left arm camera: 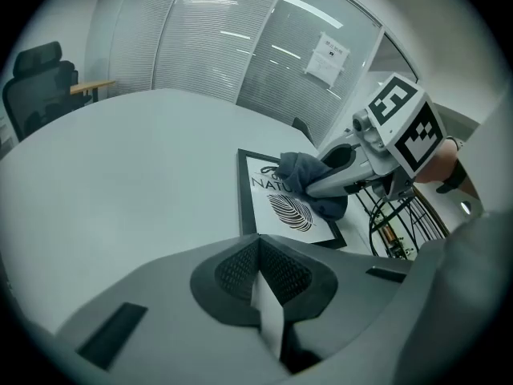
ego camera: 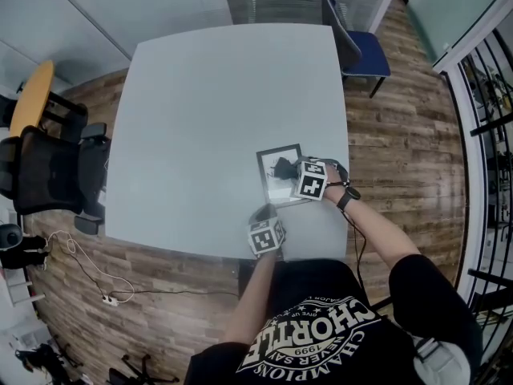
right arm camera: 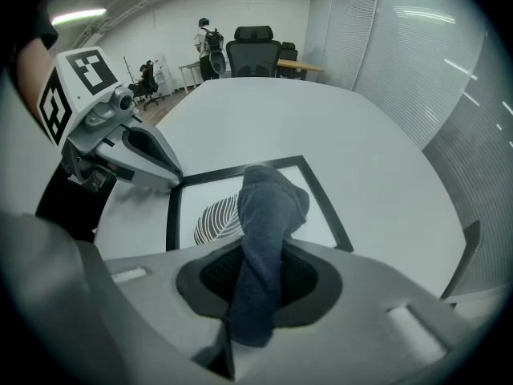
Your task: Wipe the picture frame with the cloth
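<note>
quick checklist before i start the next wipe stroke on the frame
1. Grip on the cloth by the right gripper: ok, its jaws are shut on it.
2. Contact of the cloth with the picture frame: ok, it rests on the glass.
3. Frame flat on the table: ok.
4. Steadying by the left gripper: cannot tell; jaws shut and empty, tip by the frame's corner, contact unclear.
5. Room for a stroke: ok, most of the glass lies uncovered beside the cloth.

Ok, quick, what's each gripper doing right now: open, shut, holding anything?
Left gripper: shut, nothing between its jaws.
Right gripper: shut on the cloth, over the picture frame.
</note>
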Tool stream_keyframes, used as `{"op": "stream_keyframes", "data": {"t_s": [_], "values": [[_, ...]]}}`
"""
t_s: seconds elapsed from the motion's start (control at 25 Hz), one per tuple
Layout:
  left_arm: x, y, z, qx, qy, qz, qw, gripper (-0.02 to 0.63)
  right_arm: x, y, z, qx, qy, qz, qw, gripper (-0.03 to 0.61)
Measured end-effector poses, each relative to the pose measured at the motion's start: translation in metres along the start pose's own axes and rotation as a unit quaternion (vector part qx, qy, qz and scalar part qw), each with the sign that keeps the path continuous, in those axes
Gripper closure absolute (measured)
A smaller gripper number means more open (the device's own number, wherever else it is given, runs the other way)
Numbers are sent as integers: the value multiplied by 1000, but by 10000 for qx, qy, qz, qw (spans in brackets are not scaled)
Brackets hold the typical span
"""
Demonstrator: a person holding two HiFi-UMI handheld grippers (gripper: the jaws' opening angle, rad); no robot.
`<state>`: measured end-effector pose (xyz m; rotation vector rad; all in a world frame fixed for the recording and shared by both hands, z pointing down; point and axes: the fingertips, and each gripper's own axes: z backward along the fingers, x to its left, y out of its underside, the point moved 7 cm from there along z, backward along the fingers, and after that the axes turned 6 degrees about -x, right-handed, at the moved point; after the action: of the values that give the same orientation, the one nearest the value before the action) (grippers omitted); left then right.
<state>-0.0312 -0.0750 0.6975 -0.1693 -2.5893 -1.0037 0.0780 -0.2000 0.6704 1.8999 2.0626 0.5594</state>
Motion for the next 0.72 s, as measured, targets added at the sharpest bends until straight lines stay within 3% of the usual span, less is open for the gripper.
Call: {"op": "stream_keyframes", "data": {"t_s": [0.16, 0.32, 0.56, 0.72], "values": [[-2, 1, 0, -10, -25, -5, 10000, 611, -4, 11, 4, -91, 121, -366, 9992, 503], [-1, 0, 1, -4, -16, -2, 10000, 611, 2, -2, 5, -202, 124, -287, 9993, 503], [-1, 1, 1, -42, 43, 62, 10000, 611, 20, -50, 0, -711, -351, 49, 9968, 503], [2, 1, 2, -70, 187, 161, 9997, 611, 35, -65, -17, -617, -829, 290, 9942, 503]]}}
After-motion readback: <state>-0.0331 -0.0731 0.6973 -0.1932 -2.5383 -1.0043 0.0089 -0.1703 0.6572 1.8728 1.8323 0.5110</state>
